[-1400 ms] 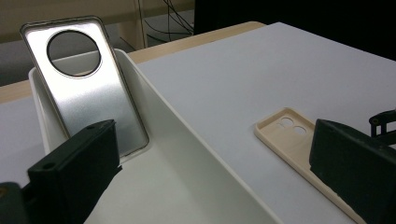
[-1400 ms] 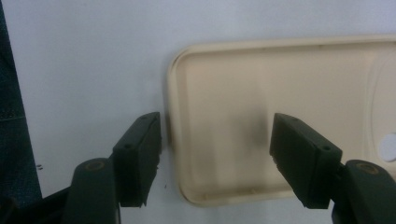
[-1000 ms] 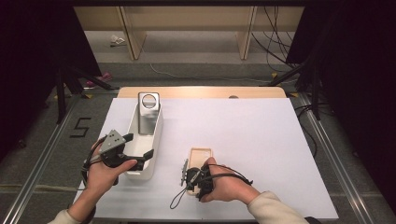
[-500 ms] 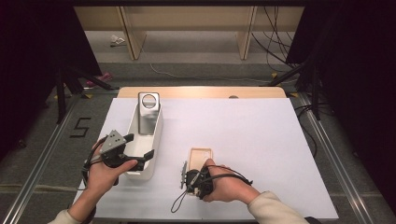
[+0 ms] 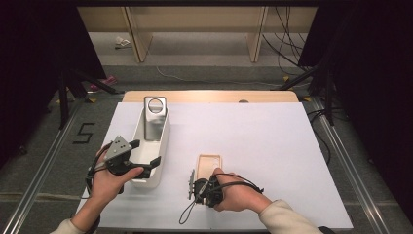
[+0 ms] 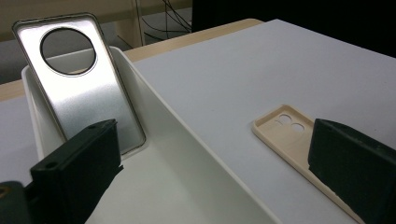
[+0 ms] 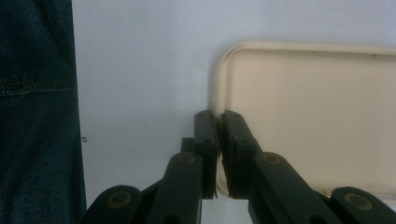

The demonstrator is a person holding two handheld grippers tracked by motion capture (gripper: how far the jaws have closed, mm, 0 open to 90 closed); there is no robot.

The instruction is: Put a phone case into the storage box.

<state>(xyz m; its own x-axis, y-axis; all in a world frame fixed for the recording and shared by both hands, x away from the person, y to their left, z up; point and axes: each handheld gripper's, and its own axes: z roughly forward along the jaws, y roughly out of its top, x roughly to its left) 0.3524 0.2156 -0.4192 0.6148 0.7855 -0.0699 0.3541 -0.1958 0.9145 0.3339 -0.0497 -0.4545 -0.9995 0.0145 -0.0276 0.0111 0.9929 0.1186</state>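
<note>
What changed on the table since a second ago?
The right gripper has just been closing its jaws and now pinches the rim of the beige phone case. Unchanged: the left gripper, open at the white tray, the silver plate leaning inside it, and both hands.

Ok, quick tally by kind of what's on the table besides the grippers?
Phone cases: 2, a silver one and a beige one
White trays: 1
Total: 3
</note>
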